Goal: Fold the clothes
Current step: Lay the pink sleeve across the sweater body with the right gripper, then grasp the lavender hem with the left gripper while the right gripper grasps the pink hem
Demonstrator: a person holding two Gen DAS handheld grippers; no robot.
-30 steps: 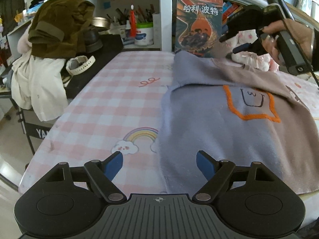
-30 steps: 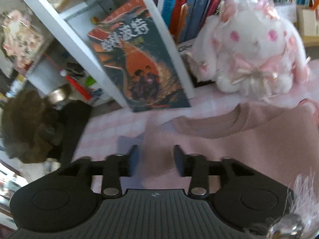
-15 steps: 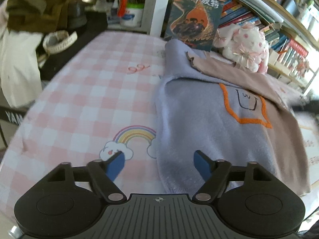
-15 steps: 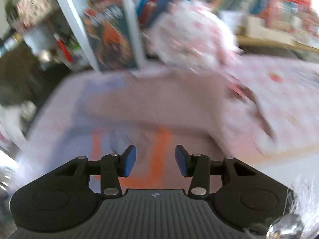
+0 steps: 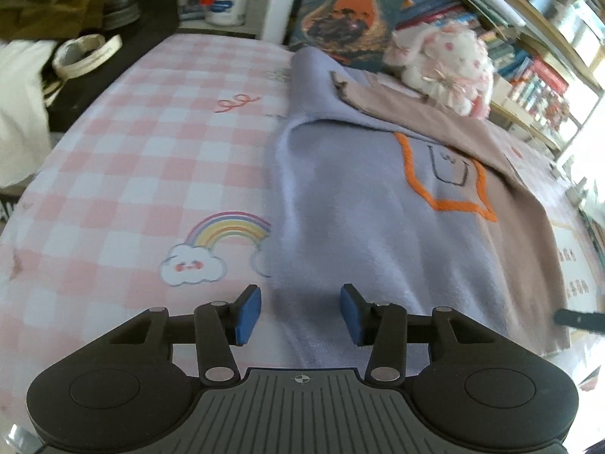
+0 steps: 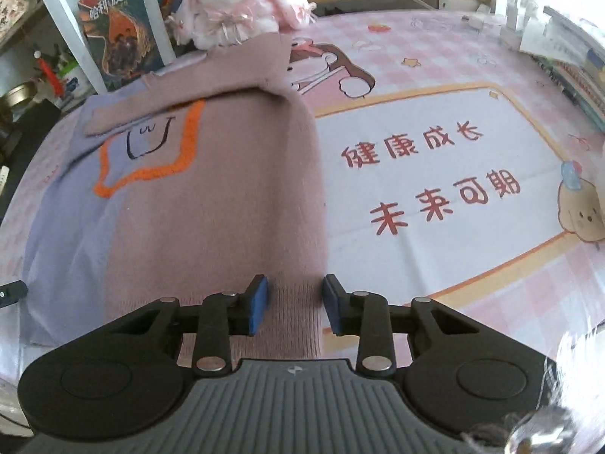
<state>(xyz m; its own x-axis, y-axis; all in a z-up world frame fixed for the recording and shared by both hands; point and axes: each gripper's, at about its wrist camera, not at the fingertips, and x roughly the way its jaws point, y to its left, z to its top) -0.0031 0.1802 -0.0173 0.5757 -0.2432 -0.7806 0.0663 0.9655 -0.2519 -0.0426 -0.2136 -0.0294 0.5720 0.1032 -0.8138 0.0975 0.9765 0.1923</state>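
Left wrist view shows the sweater flat on the checked cloth, both sleeves folded across its chest; left gripper and right gripper gape empty at its hem; judging so, the bottom-up fold needs both hem corners pinched.

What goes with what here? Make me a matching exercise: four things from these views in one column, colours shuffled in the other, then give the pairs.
Things:
1. sweater's left half
2. sweater's right half
3. star outline
4. plush rabbit

Colours:
A. orange
B. white with pink spots
C. lavender blue
D. dusty pink

Pairs: 1-C, 2-D, 3-A, 4-B
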